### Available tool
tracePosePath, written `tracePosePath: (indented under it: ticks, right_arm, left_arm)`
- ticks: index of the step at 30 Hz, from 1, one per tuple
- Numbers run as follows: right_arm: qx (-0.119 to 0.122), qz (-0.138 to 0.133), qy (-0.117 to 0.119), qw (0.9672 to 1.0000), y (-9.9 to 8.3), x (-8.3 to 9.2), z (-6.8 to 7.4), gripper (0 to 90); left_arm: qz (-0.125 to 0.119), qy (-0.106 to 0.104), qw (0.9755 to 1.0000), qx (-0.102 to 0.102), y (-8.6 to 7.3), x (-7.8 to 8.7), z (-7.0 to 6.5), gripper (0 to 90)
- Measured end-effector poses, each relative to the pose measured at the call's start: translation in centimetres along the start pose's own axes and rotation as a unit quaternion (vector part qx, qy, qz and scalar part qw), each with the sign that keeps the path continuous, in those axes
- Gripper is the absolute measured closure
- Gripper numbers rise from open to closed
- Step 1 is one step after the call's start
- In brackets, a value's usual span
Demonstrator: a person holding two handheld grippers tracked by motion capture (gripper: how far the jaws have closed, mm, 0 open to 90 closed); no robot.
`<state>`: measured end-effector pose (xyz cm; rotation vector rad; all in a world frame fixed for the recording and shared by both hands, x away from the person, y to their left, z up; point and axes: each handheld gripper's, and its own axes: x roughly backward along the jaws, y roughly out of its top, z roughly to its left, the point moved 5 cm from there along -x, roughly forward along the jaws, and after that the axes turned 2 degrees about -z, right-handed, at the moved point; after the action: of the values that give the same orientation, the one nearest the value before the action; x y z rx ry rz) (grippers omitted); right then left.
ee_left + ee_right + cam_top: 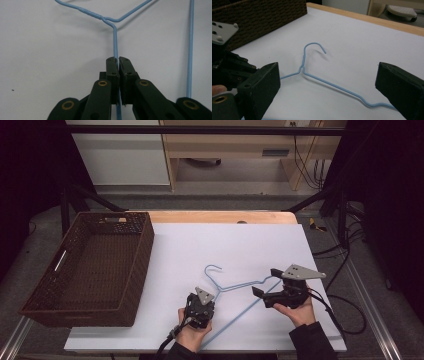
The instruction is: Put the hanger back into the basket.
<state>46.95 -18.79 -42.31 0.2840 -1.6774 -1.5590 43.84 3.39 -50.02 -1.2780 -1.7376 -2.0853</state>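
One blue wire hanger (pixel 235 292) lies flat on the white bench (pixel 210 245), and everything else here sits around it. Nearest, at the hanger's lower left arm, the left tool (pixel 206 296) has its jaws pressed together on the wire; in the left gripper view the left tool (pixel 117 60) pinches one thin blue strand, which runs on up to the twisted neck, while the wire below the pads is hidden behind the jaws. Just right of the hanger, the right tool (pixel 265 292) is held with its jaws wide apart around the hanger's right shoulder, not touching it; in the right gripper view that end of the hanger (pixel 332 83) is cut off behind the far jaw. Two hands hold the two tools, each trailing a cable. Left of the hanger and farther back stands one brown woven basket (pixel 90 270). No writing or label can be read anywhere.
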Motion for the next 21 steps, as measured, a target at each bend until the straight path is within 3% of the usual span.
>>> tracePosePath:
  ticks: [6,10,21]
  right_arm:
    - [0.009,0.028,0.009,0.9995,-0.3,-2.6,1.4,9.2]
    - [0.000,0.041,0.014,0.9991,-0.1,-4.5,2.3,11.9]
    - [-0.008,0.054,0.023,0.9982,0.4,-7.7,3.3,16.5]
  left_arm:
    - [-0.012,0.002,0.9999,-0.003,0.0,0.4,-0.2,87.1]
    - [-0.022,0.001,0.9998,-0.001,0.1,0.8,-0.2,87.1]
    - [-0.038,0.007,0.9992,-0.009,0.3,1.4,-0.4,87.1]
